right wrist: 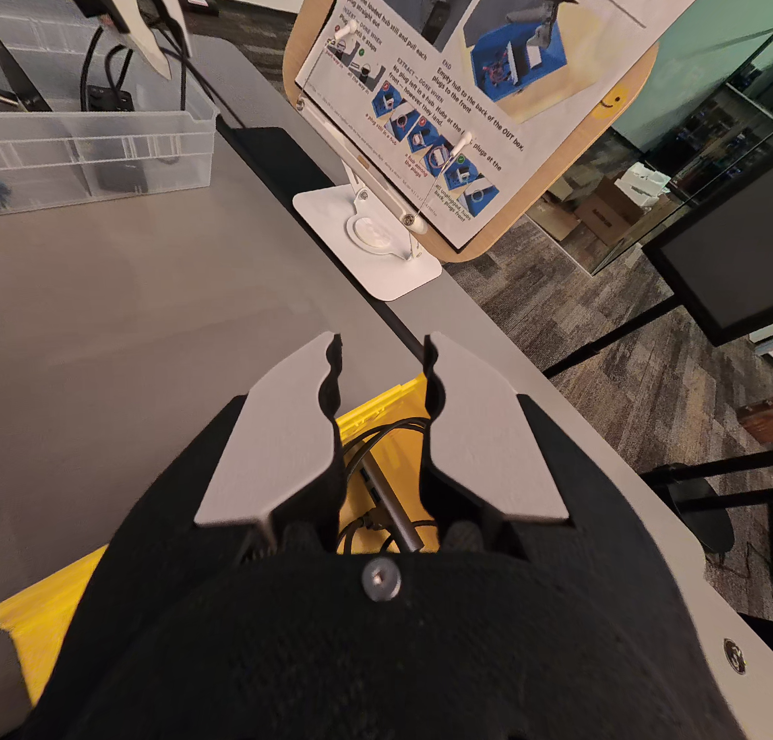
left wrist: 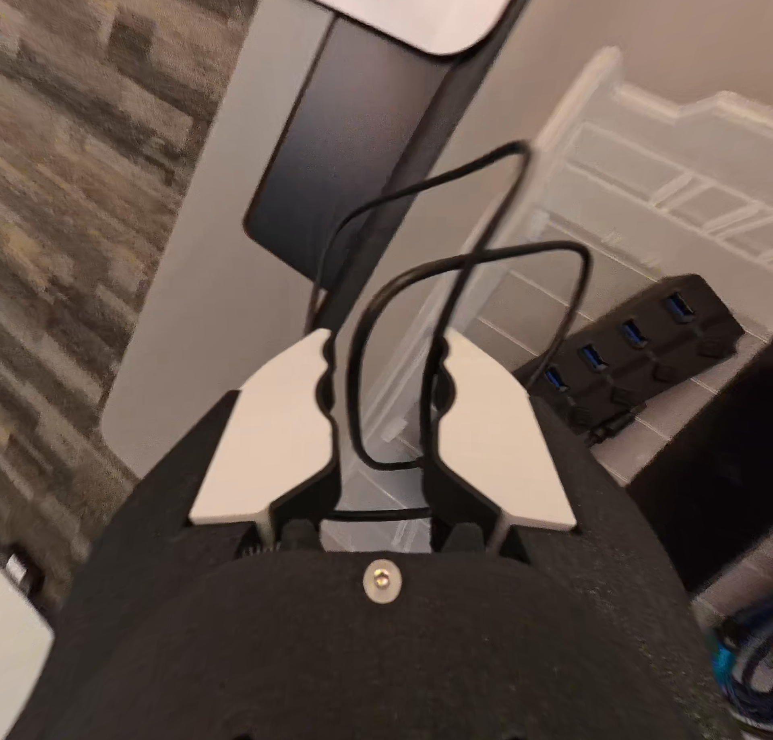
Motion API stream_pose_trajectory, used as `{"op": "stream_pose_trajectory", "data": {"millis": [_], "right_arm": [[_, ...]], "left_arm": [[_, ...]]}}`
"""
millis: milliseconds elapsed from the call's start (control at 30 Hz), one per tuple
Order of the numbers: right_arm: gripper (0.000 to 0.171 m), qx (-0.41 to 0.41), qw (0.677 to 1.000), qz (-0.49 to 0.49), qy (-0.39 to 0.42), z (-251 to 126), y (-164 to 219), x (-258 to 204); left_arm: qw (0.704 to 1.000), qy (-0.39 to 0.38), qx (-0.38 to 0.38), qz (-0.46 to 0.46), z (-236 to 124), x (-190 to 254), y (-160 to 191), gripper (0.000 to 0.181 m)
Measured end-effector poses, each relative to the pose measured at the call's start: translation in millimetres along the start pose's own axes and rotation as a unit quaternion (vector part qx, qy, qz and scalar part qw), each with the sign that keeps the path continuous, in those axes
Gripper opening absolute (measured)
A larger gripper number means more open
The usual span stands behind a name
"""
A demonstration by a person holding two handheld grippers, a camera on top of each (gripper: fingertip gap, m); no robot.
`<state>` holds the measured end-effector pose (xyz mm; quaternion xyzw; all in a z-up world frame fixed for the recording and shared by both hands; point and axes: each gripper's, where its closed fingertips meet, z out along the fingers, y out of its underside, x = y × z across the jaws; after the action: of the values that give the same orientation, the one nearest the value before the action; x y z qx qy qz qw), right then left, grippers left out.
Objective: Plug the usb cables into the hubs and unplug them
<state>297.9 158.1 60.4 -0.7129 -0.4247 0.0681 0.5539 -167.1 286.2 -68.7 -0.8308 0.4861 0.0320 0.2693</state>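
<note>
I hold my left gripper [left wrist: 382, 368], jaws open and empty, above the clear plastic bin [left wrist: 652, 201] with the black four-port USB hub [left wrist: 636, 347], while my right gripper [right wrist: 382, 368], jaws open and empty, hovers over the yellow bin's [right wrist: 401, 402] grey hub [right wrist: 389, 506], probably to pick next.

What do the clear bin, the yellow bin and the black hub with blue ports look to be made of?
Clear bin: translucent, slightly frosted plastic, since its contents show through the walls. Yellow bin: opaque moulded plastic with a ribbed rim, fairly glossy. Black hub: probably matte black plastic casing; the blur leaves its finish uncertain.
</note>
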Motion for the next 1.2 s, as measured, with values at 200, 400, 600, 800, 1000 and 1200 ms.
{"op": "stream_pose_trajectory", "data": {"millis": [200, 400, 600, 800, 1000, 1200], "right_arm": [[0.038, -0.006, 1.000, -0.004, -0.007, 5.8, 1.5, -3.9], [0.037, -0.017, 0.999, -0.015, -0.022, 12.1, 2.6, -12.7], [0.037, -0.033, 0.998, -0.029, -0.038, 21.0, 5.4, -23.6], [0.037, -0.057, 0.997, -0.037, -0.038, 27.6, 14.0, -26.1], [0.035, -0.078, 0.995, -0.034, -0.049, 36.8, 25.3, -28.7], [0.034, -0.116, 0.990, -0.044, -0.064, 47.8, 41.8, -34.6]], "left_arm": [[0.995, -0.050, 0.078, 0.044, -22.9, 12.0, -11.7, 0.007], [0.991, 0.043, 0.120, 0.031, -64.2, 57.9, -5.7, 0.000], [0.979, 0.164, -0.014, 0.123, -59.3, 97.2, 27.3, 0.002], [0.950, 0.208, -0.135, 0.191, -25.5, 109.6, 37.3, 0.021], [0.925, 0.249, -0.187, 0.219, -2.2, 112.1, 47.3, 0.034], [0.917, 0.265, -0.197, 0.222, 2.5, 101.3, 44.3, 0.050]]}}
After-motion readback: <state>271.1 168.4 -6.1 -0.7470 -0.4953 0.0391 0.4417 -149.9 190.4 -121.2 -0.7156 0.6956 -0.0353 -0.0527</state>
